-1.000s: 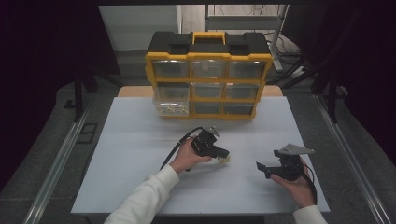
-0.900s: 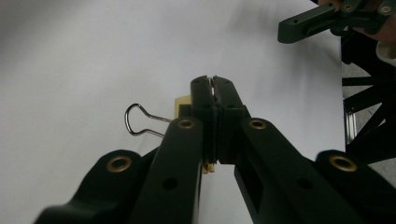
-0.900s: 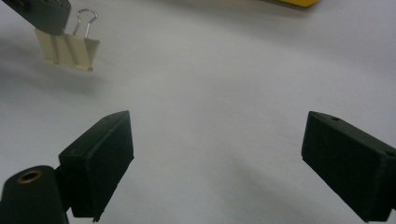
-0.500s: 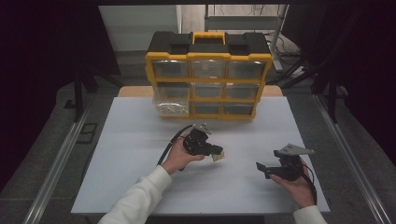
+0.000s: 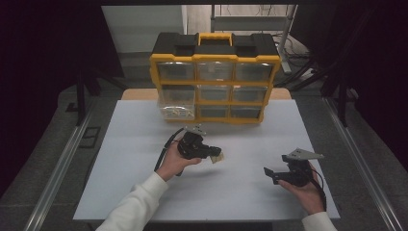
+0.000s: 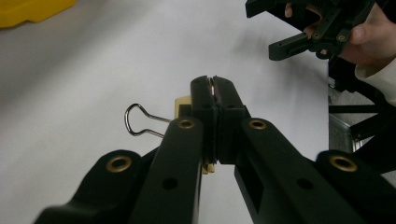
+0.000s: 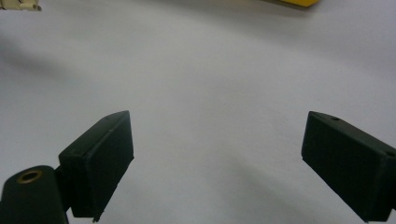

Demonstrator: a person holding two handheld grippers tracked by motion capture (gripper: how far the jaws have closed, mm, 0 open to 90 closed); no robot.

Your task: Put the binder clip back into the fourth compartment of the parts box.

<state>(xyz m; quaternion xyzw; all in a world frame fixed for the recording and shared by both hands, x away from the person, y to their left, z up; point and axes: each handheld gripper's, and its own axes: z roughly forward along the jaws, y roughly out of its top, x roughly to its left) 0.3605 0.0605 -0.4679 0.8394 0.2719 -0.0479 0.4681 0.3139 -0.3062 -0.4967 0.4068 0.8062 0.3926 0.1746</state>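
Note:
My left gripper (image 5: 213, 153) hangs just above the middle of the white table (image 5: 144, 192), shut on a small cream binder clip (image 5: 218, 158). In the left gripper view the jaws meet at the left gripper's (image 6: 215, 87) tip, with the cream clip (image 6: 181, 103) and its wire loop (image 6: 140, 122) sticking out to their left. My right gripper (image 5: 270, 173) is held low at the table's right front, open and holding nothing. The right gripper's (image 7: 215, 140) pads (image 7: 100, 154) stand wide apart over bare table.
A yellow and black drawer organizer (image 5: 214, 82) stands at the table's far edge. Its lower-left clear drawer (image 5: 177, 109) is pulled out with small items inside. Dark floor and metal rails (image 5: 57, 168) flank the table.
My left gripper has drifted a little to the left with the clip still in it. The right gripper has stayed put.

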